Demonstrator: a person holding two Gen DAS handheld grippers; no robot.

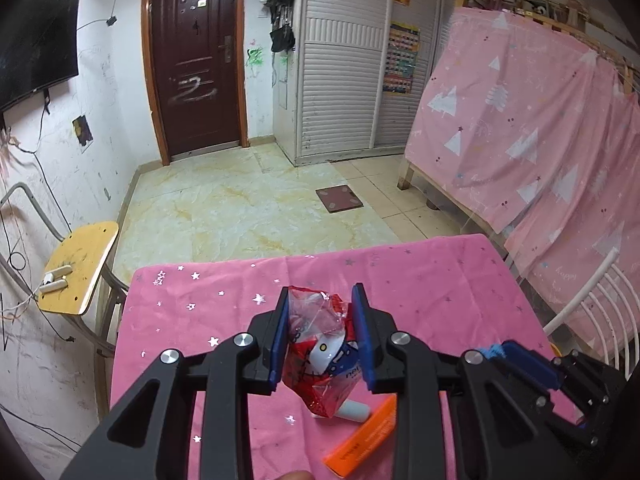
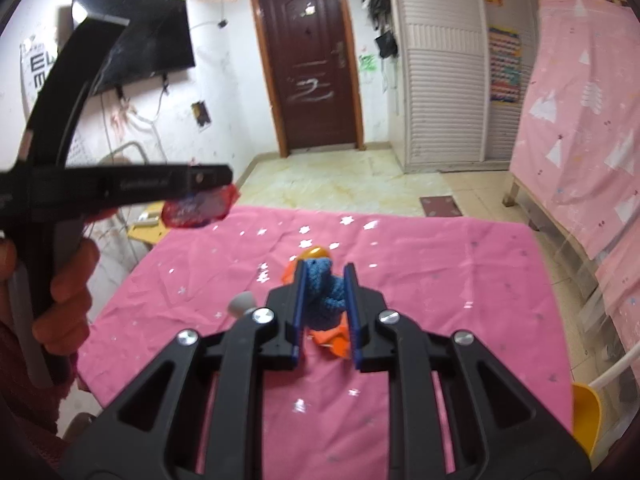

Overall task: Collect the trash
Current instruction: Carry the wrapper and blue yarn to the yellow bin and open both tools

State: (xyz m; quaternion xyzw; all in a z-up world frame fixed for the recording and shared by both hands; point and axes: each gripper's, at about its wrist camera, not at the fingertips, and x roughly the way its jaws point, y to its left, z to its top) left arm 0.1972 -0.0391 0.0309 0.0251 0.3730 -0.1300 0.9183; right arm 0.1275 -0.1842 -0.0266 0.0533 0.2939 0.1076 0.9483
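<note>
With the left tool (image 1: 320, 332) clamped on the crumpled red-and-clear plastic wrapper (image 1: 316, 344) and the right tool (image 2: 325, 308) clamped on the blue knitted piece (image 2: 323, 286), both raised above the pink star-print counter (image 1: 420, 280), keep both grips firm and carry them level to the bin, which is not in view.

The tabletop (image 1: 420, 280) wears a pink cloth scattered with silver stars. The left claw (image 1: 322, 344), black with blue pads, pinches a crinkled red and clear wrapper (image 1: 316, 344) printed with a white cartoon figure. The right claw (image 2: 325, 312), the same black and blue, grips a blue knitted piece (image 2: 322, 284). An orange packet (image 1: 360, 444) lies on the cloth. The bed curtain (image 1: 520, 120) is pink with white trees; the door (image 1: 192, 60) is dark brown.
</note>
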